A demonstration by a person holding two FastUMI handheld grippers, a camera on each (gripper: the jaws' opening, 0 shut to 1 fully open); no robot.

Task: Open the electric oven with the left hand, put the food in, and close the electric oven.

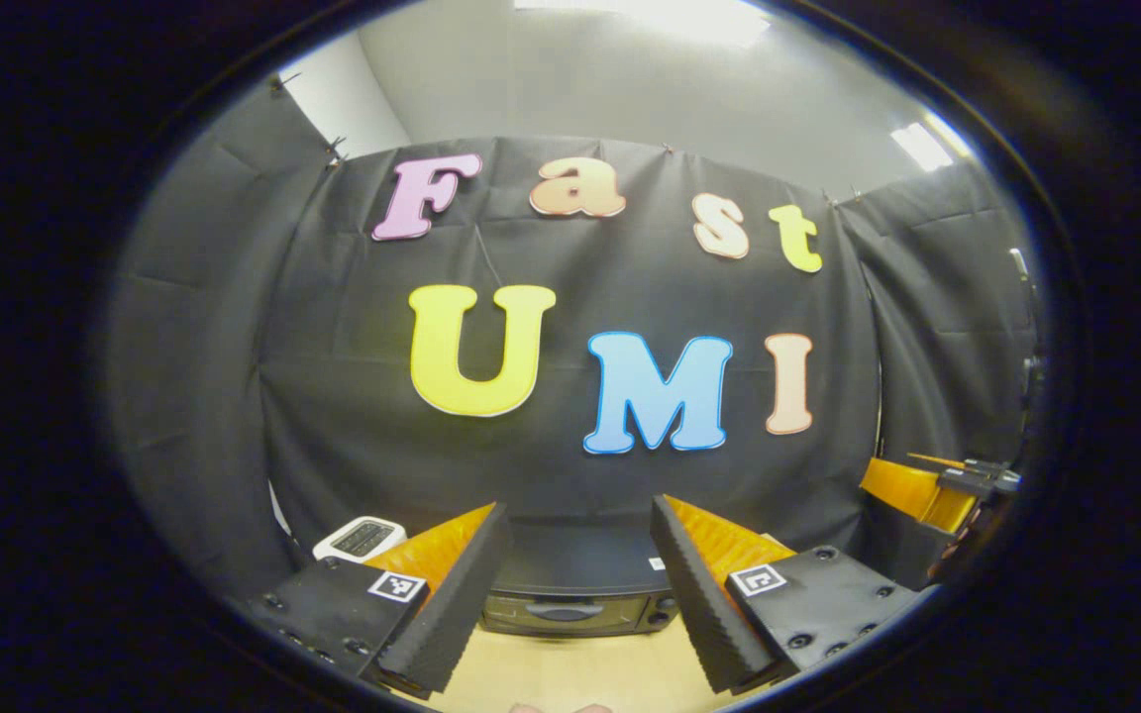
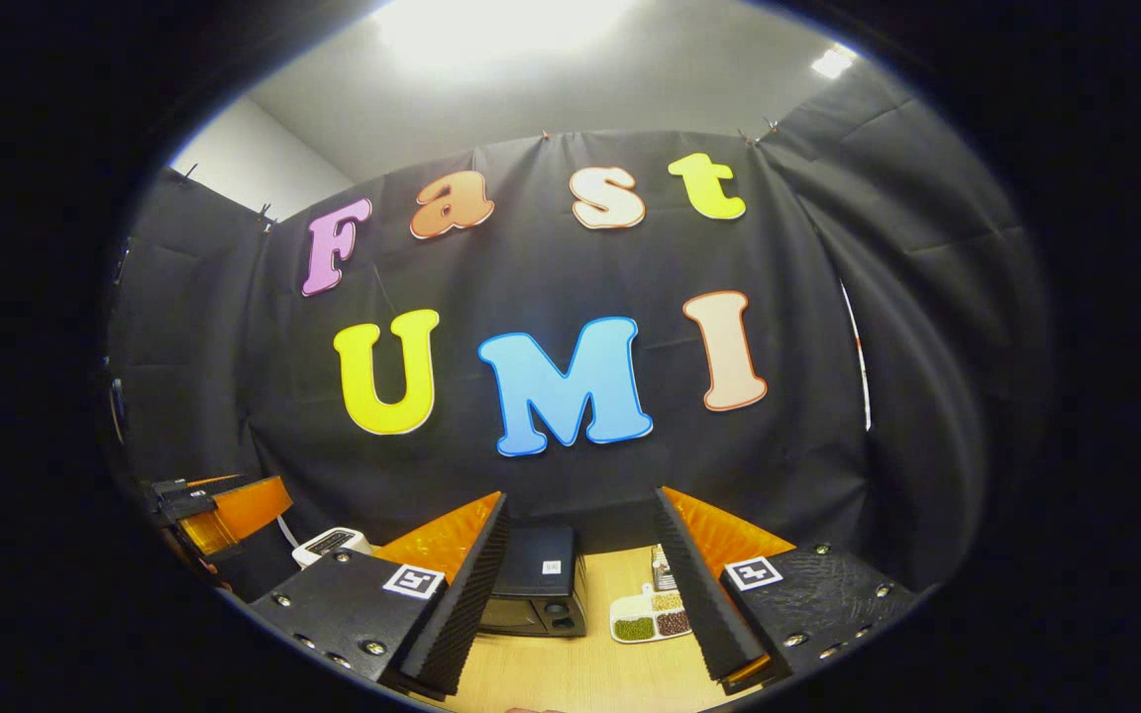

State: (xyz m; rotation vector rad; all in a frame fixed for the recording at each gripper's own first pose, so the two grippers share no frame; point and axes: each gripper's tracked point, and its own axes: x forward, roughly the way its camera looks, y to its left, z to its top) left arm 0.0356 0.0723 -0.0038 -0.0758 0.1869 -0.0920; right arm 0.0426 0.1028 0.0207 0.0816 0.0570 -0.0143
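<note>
Ahead, the closed oven (image 1: 575, 584) sits framed between both grippers' spread, empty fingers (image 1: 452, 604).

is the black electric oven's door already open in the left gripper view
No, the black electric oven sits on the wooden table with its front door flush and closed, seen between the left gripper's spread fingers.
</note>
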